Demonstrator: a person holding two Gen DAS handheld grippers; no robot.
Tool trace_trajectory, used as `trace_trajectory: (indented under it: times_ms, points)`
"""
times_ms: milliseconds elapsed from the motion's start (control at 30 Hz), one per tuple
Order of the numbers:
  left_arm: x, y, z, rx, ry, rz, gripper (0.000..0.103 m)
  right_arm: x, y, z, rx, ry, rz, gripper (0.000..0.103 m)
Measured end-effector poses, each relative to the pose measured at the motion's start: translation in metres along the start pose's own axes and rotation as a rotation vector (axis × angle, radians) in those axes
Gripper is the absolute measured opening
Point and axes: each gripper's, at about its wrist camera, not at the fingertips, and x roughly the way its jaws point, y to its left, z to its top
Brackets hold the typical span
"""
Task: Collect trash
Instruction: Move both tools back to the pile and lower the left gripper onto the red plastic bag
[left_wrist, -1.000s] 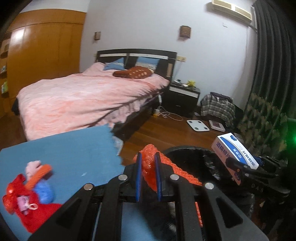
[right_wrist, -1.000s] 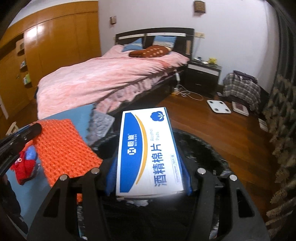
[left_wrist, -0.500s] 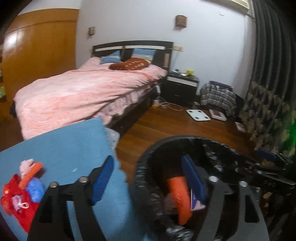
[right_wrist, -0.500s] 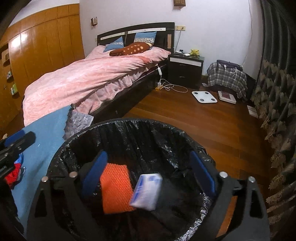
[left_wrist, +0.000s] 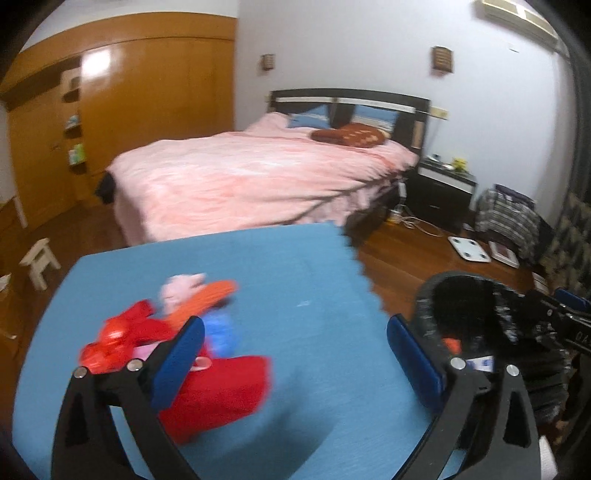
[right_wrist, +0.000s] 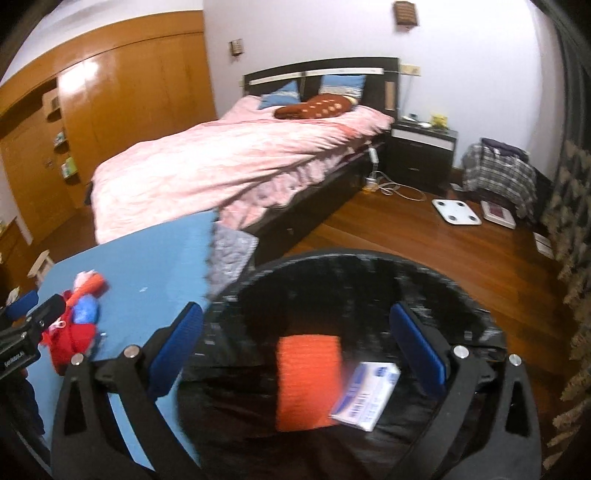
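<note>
A bin lined with a black bag (right_wrist: 332, 258) stands on the floor beside a blue mat (right_wrist: 147, 266). Inside it lie an orange mesh piece (right_wrist: 308, 380) and a white-and-blue cotton pad box (right_wrist: 369, 395). My right gripper (right_wrist: 297, 317) hangs over the bin, its jaws opening wide with nothing between them. My left gripper (left_wrist: 295, 332) is over the blue mat (left_wrist: 295, 266), its jaws also opening and empty. The bin (left_wrist: 436, 295) is to its right. A red plush toy (left_wrist: 218, 384) lies on the mat by its left finger.
A bed with a pink cover (left_wrist: 258, 177) stands behind the mat, a dark nightstand (right_wrist: 421, 155) beside it. A white scale (right_wrist: 456, 212) and a cable lie on the wood floor. A small stool (left_wrist: 38, 258) stands at the left, and a curtain hangs at the right.
Both grippers opened; the orange mesh piece and the box dropped into the bin. The left gripper then swung left from the bin to over the blue mat.
</note>
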Motion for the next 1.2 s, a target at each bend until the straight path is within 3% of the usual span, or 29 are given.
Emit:
trace_trajectory:
  times_ms: [300,667,1033,1200]
  points:
    - [-0.016,0.087,-0.025,-0.034,-0.008,0.176,0.097,0.028,0.101,-0.016,-0.123,0.055,0.129,0.098]
    - [-0.002,0.178,-0.049,-0.151,0.035,0.305,0.096,0.065,0.180,-0.026,-0.231,0.073,0.167,0.098]
    - [0.049,0.190,-0.044,-0.174,0.107,0.236,0.082,0.096,0.209,-0.022,-0.260,0.074,0.158,0.098]
    - [0.068,0.192,-0.045,-0.176,0.141,0.172,0.065,0.100,0.211,-0.022,-0.266,0.077,0.158,0.098]
